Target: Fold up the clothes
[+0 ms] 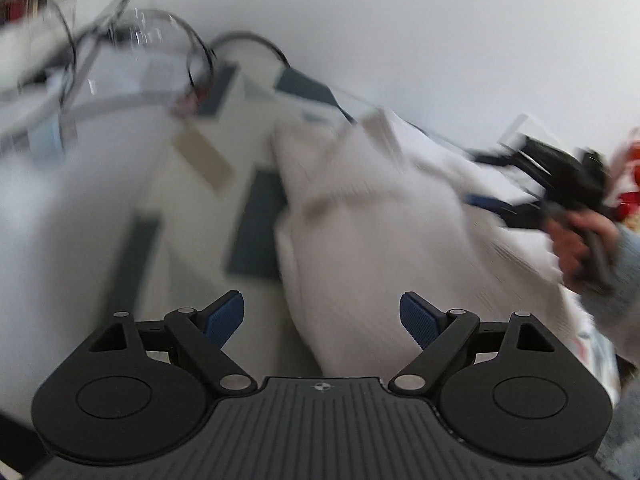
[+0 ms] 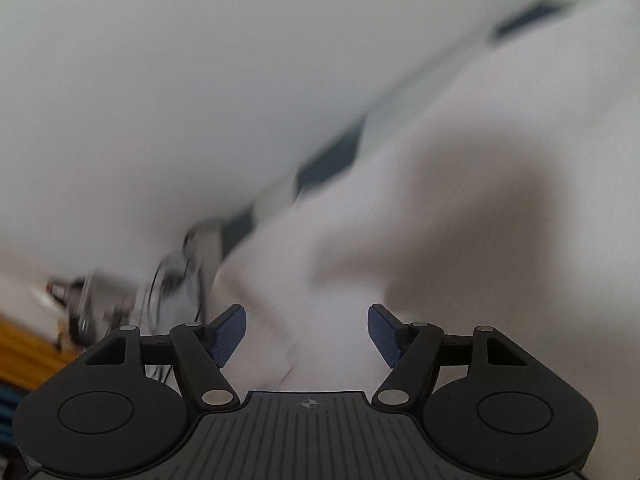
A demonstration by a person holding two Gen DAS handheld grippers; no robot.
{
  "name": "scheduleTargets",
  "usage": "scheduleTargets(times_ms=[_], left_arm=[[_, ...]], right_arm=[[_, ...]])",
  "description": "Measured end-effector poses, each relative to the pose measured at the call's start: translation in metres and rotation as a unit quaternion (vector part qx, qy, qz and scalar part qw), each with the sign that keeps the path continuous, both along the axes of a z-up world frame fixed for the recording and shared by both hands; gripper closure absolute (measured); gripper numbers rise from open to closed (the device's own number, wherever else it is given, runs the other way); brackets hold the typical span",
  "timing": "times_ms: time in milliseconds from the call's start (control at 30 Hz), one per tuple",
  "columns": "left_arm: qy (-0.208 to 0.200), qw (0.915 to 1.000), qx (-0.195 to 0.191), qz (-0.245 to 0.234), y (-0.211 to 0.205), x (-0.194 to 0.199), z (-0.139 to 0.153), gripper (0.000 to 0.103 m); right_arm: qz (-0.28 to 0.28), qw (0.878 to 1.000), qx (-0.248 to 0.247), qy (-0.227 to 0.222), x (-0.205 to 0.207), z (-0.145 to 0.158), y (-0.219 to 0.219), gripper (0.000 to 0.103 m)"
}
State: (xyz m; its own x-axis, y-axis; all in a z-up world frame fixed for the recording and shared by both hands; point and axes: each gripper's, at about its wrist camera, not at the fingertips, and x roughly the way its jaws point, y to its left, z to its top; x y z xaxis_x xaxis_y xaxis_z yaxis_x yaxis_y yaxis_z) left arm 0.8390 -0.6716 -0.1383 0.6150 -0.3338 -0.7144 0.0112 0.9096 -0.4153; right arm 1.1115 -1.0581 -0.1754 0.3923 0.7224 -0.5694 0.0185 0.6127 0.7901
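your left tool [image 1: 322,318] is spread wide with nothing between its blue pads [image 1: 224,318], and the right tool [image 2: 306,334] is also released, its pads apart and bare. in the left wrist view the right tool shows again at the far right, gripped by a hand [image 1: 580,246] in a grey-blue sleeve, just beside the garment's edge.

the white garment [image 1: 372,216] lies heaped on the worktop [image 1: 132,184], which carries a pale cover with dark blue blocks; the cloth runs from just ahead of the left tool back toward the wall. both views are smeared by motion, so you cannot tell a sleeve from a hem. in the right wrist view the same white garment fills the right half, with a shadowed hollow in it.

judge it as a soft, light knit with a ribbed look: it will sag, stretch and drag rather than hold shape, and a thick bunch may slip out of a shallow pinch. it is not fragile. take it at an outer edge or corner, one tool to each side, well apart, pinching a single layer where you can find one. lift gently, since loose folds likely trail and may catch on the cables [image 1: 200,60] at the back.
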Motion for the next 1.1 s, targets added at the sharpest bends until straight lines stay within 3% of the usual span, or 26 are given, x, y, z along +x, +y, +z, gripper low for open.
scheduleTargets(times_ms=[100, 167, 333, 433, 500, 567, 667, 767, 867, 967, 1033, 1067, 1100], left_arm=[[-0.022, 0.9987, -0.028, -0.035, -0.009, -0.021, -0.016, 0.016], [-0.030, 0.9977, -0.027, -0.054, -0.017, -0.023, -0.024, 0.016], [-0.065, 0.9916, -0.016, -0.111, -0.029, -0.018, -0.038, 0.023], [-0.093, 0.9867, -0.021, -0.132, -0.032, -0.015, -0.040, 0.043], [-0.095, 0.9854, -0.022, -0.139, -0.032, -0.012, -0.044, 0.087], [-0.098, 0.9842, -0.011, -0.147, -0.027, -0.015, -0.030, 0.087], [-0.102, 0.9820, 0.007, -0.159, -0.020, -0.021, -0.008, 0.090], [-0.125, 0.9787, 0.015, -0.162, -0.002, -0.032, 0.028, 0.097], [-0.117, 0.9810, 0.036, -0.150, 0.014, -0.030, 0.045, 0.097], [-0.067, 0.9858, 0.082, -0.131, 0.021, -0.027, 0.032, 0.094], [-0.040, 0.9887, 0.085, -0.117, 0.027, -0.028, 0.018, 0.088], [-0.027, 0.9899, 0.086, -0.109, 0.029, -0.029, 0.011, 0.083], [-0.022, 0.9905, 0.086, -0.105, 0.029, -0.031, 0.009, 0.075]], right_arm=[[0.029, 0.999, 0.012, 0.027, -0.011, -0.012, 0.050, 0.038], [0.041, 0.998, 0.004, 0.042, -0.019, -0.015, 0.080, 0.038], [0.016, 1.000, -0.011, 0.019, -0.021, -0.011, 0.118, 0.039], [0.006, 1.000, -0.010, 0.015, -0.014, -0.011, 0.127, 0.060], [0.005, 1.000, -0.011, 0.014, -0.010, -0.013, 0.132, 0.082], [0.005, 1.000, -0.015, 0.011, -0.006, -0.014, 0.135, 0.096], [-0.002, 0.999, -0.032, -0.016, -0.002, 0.001, 0.137, 0.097], [0.000, 0.999, -0.006, -0.054, 0.008, 0.022, 0.141, 0.098], [0.017, 0.997, 0.001, -0.075, 0.022, 0.032, 0.159, 0.097], [0.026, 0.997, 0.001, -0.067, 0.034, 0.027, 0.182, 0.096], [0.036, 0.997, -0.001, -0.061, 0.038, 0.018, 0.198, 0.080], [0.044, 0.997, -0.010, -0.055, 0.038, 0.016, 0.205, 0.058], [0.052, 0.997, -0.015, -0.050, 0.036, 0.015, 0.212, 0.046]])
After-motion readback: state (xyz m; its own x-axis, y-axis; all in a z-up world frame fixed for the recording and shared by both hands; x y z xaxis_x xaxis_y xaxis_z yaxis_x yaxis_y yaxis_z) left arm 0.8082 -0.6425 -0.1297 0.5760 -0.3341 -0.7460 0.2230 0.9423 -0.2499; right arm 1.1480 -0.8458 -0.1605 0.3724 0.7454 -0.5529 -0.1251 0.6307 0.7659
